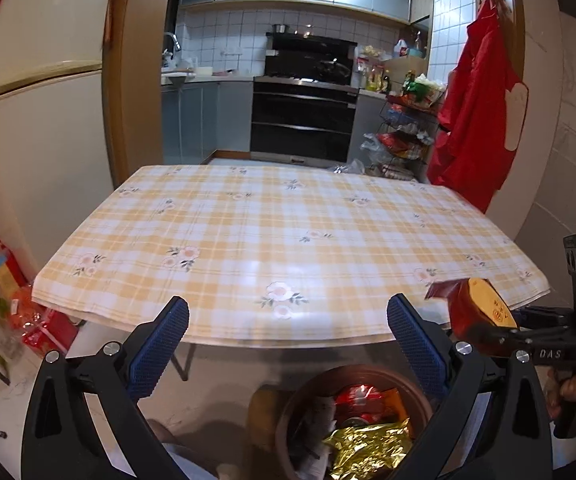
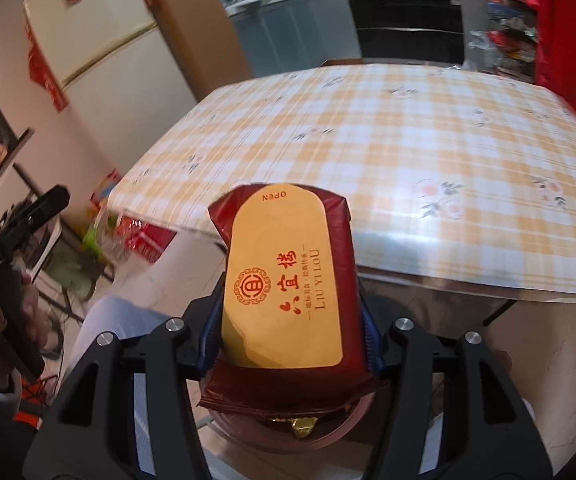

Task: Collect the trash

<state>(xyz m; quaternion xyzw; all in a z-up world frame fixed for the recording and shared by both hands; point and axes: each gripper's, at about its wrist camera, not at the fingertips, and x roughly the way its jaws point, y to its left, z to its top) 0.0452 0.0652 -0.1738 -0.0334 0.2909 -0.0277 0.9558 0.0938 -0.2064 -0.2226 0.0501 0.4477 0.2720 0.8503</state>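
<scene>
Packet over the bin

My right gripper (image 2: pixel 288 344) clamps a dark-red packet (image 2: pixel 288 280) just above the bin (image 1: pixel 288 412) (already full of wrappers) beside the table (image 1: pixel 288 220); my left gripper (image 1: pixel 288 344) gapes wide, empty.

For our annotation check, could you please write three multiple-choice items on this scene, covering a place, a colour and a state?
1. Where is the trash bin?
A. on the table
B. on the floor, below the left gripper
C. beside the oven

2. What colour is the label of the snack packet?
A. yellow
B. green
C. white

3. How is the right gripper?
A. open, nothing in it
B. shut on the packet
C. out of view

Answers:
1 B, the bin shows between the left gripper's open fingers.
2 A, yellow label on dark red wrapper.
3 B, both pads press the packet's sides.
</scene>
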